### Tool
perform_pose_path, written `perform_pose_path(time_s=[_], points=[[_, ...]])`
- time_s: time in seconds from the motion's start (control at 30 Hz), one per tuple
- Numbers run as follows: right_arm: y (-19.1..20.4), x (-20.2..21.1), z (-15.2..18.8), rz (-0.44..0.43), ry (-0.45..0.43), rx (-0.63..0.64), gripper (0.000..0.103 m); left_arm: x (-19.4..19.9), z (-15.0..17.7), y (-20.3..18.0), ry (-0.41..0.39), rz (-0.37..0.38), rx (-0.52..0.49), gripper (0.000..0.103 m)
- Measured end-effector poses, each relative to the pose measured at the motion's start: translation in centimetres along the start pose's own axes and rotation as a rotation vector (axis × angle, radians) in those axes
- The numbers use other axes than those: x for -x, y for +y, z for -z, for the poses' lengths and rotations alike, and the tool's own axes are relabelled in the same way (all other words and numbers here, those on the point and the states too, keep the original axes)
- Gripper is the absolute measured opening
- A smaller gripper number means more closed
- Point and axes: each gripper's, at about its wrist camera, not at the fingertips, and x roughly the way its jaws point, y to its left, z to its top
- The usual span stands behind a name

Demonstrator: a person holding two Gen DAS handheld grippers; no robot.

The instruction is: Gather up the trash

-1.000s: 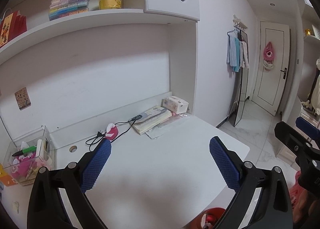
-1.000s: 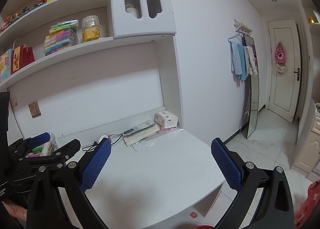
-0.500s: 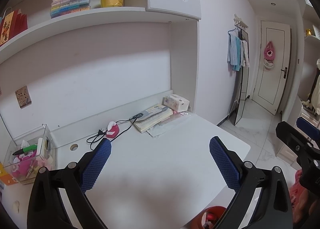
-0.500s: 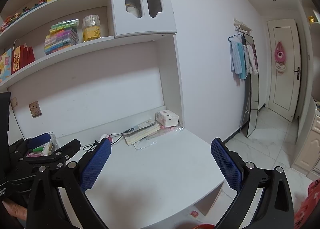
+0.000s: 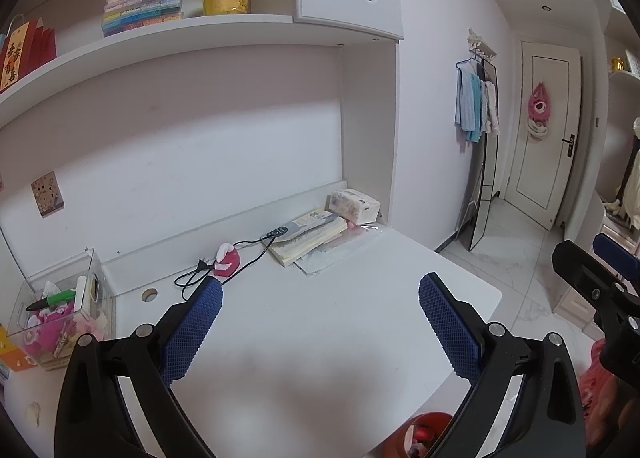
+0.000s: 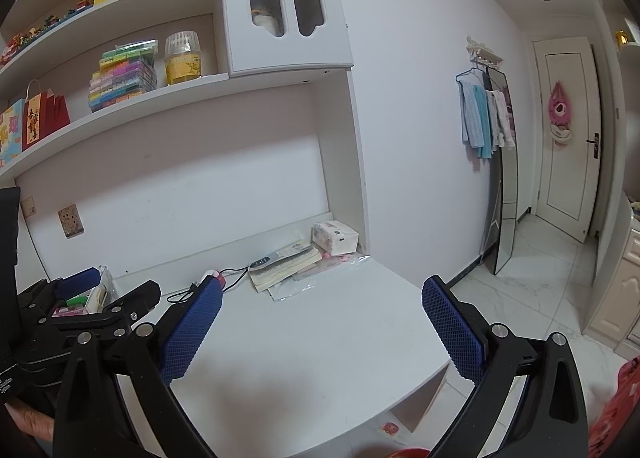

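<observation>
Left wrist view looks down over a white table [image 5: 320, 338], with the left gripper [image 5: 320, 322] held above it, its blue pads spread wide and nothing between them. Right wrist view shows the right gripper [image 6: 322, 324] likewise spread wide and empty over the same table, with the left gripper [image 6: 100, 298] showing at its left. No loose trash shows on the bare middle of the table under either gripper. A small scrap [image 5: 34, 412] lies on the table at the near left edge, well left of the left gripper. Below the table's near edge, just right of centre in the left view, sits a red bin [image 5: 424, 430] on the floor, partly hidden by the gripper's right finger; something lies inside it, too small to tell. A small pink scrap [image 6: 390, 428] lies on the floor under the table's front edge in the right view. At the back of the table, well beyond both grippers, are a stack of books [image 5: 308, 236], a tissue pack [image 5: 354, 205] beside the side panel, a clear plastic sheet [image 5: 340, 250] under the books, and a pink object [image 5: 227, 260] with a black cable [image 5: 248, 254]. A clear box [image 5: 60, 310] of odds and ends stands at the far left.
</observation>
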Motion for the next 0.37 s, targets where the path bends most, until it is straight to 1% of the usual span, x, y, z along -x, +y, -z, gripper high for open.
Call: perform_pose_path(time_s=[0.13,0.37], points=[[0.1,-0.01,0.05,0.002,0.0,-0.003,0.098,-0.05,0.03,-0.07,-0.005,0.005,-0.005,0.097],[0.43,-0.12,0.18,0.012,-0.004,-0.013,0.098,0.17,0.43,0.02,-0.007,-0.008,-0.016,0.097]])
